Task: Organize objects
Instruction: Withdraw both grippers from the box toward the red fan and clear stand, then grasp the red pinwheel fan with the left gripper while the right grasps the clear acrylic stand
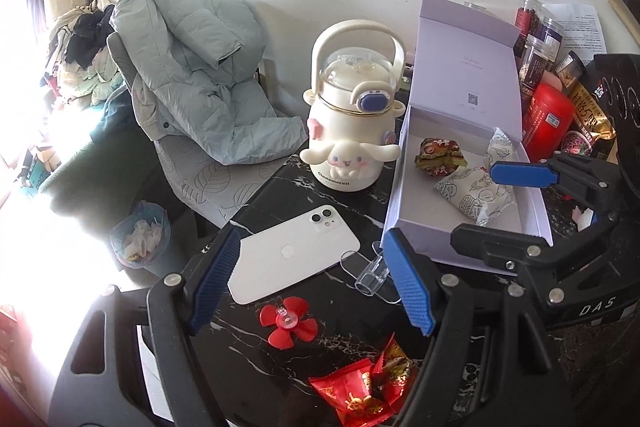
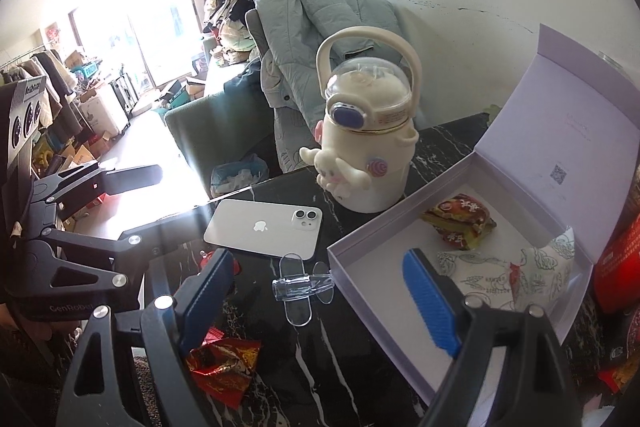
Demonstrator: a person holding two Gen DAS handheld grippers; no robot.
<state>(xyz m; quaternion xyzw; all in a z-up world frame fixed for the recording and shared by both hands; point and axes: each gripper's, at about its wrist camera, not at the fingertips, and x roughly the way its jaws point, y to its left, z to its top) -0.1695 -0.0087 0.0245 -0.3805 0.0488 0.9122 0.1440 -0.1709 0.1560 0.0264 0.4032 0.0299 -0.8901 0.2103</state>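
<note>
Both your claws are spread wide with nothing between them: the left gripper hangs over the phone, and the right gripper straddles the clear plastic holder at the near-left corner of the open box. The box already holds a green-wrapped snack and a white patterned packet; red candy wrappers lie loose at six o'clock from the phone, with a red flower clip between them. The risk, I think, is crowding: the grippers sit close, so reaching together may knock them or nudge the bottle at twelve o'clock. The clear holder looks slippery and may skid away.
</note>
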